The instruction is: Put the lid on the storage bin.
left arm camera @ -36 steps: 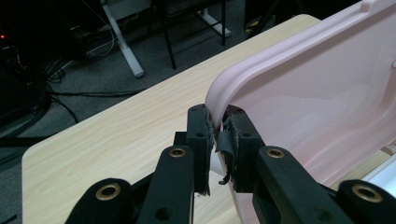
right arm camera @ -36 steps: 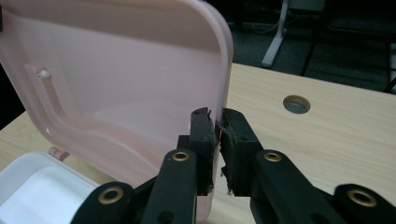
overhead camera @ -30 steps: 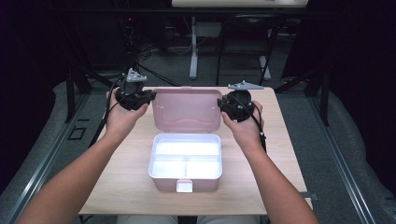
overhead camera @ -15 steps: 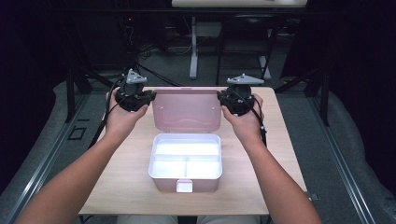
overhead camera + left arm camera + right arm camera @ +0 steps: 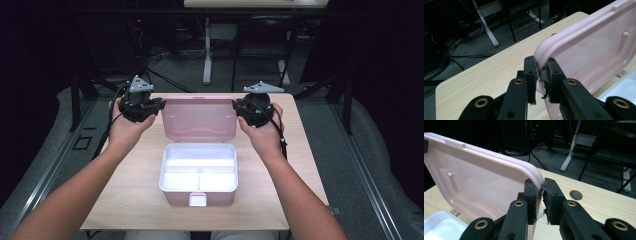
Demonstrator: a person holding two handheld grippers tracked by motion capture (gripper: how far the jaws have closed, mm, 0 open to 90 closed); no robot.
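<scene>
the left gripper (image 5: 540, 75) is clamped on the rim of the pink lid (image 5: 596, 57), near its rounded corner; in the left gripper view the rim is pinched between the two black jaws, with a torn strip of pad lining curled beside it. the right gripper (image 5: 541, 195) is closed in the same way on the lid's opposite corner, the pink edge being squeezed between its jaws in the right gripper view.

in the high view the left gripper (image 5: 140, 102) and the right gripper (image 5: 256, 107) are seen at the two far corners of the lid (image 5: 199, 117), each carried in a hand, with the forearms reaching in from the bottom edge. the lid is held raised and tilted back, its inner face turned toward the person.

just in front of the lid, the box (image 5: 198, 175) is set on the wooden table (image 5: 130, 195), near its middle. its white inside is divided into one long compartment at the back and two smaller ones at the front, and a small latch is seen on its near wall.

beyond the far edge of the table (image 5: 599, 200), a dark floor with cables and the legs of other furniture can be made out.
</scene>
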